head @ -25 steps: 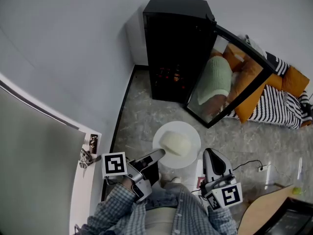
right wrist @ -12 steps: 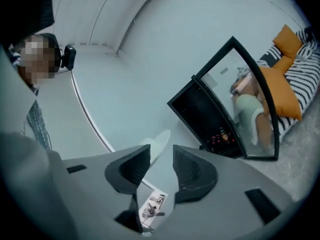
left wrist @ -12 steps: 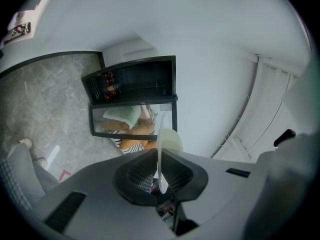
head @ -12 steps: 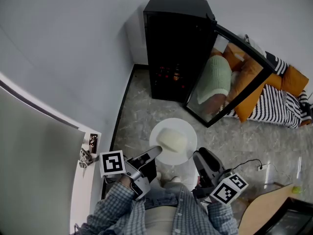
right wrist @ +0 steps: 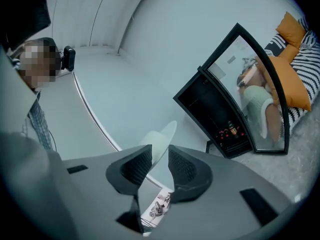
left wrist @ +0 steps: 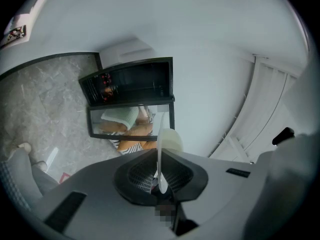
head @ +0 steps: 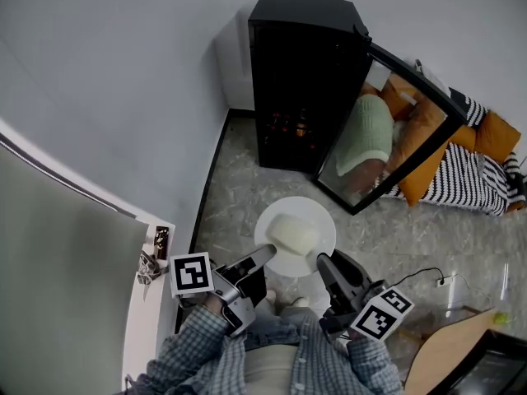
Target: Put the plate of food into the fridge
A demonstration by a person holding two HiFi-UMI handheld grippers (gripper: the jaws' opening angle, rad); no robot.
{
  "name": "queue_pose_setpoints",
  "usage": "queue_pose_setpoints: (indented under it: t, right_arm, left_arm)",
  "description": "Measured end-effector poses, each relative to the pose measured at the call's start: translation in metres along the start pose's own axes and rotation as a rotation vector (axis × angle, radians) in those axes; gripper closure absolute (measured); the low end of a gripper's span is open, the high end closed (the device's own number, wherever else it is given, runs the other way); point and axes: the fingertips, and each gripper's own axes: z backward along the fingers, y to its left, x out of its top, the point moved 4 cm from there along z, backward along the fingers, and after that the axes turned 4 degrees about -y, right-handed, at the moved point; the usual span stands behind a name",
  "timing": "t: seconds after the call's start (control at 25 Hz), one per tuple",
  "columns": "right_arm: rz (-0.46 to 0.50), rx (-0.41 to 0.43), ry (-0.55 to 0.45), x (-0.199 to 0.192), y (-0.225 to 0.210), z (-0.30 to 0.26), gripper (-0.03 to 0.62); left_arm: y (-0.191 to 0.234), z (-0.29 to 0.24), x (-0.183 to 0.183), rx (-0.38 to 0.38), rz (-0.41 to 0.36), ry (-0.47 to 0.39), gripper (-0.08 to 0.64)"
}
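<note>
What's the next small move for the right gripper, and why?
Probably slide the right gripper a touch further onto the plate and shut it. Its jaws have just been closing but stand apart, with the plate's rim in the gap, unpressed. Only the left gripper clamps the rim, the plate carries food, and the fridge stands open ahead.

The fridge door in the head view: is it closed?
No, the glass door stands swung wide open beside the black fridge, whose dark inside shows.
</note>
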Motion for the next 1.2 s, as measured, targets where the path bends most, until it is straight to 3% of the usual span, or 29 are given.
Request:
queue_pose_setpoints:
  t: [0.76, 1.2]
  right_arm:
    - [-0.010, -0.014, -0.007, -0.007, 0.003, -0.023, 0.485]
    - [-0.028, 0.034, 0.027, 0.038, -0.040, -0.068, 0.485]
  left_arm:
    - [0.003, 0.007, 0.023, 0.006, -0.004, 0.010, 0.538]
    - [-0.002, -0.046, 0.060, 0.005, 0.006, -0.059, 0.538]
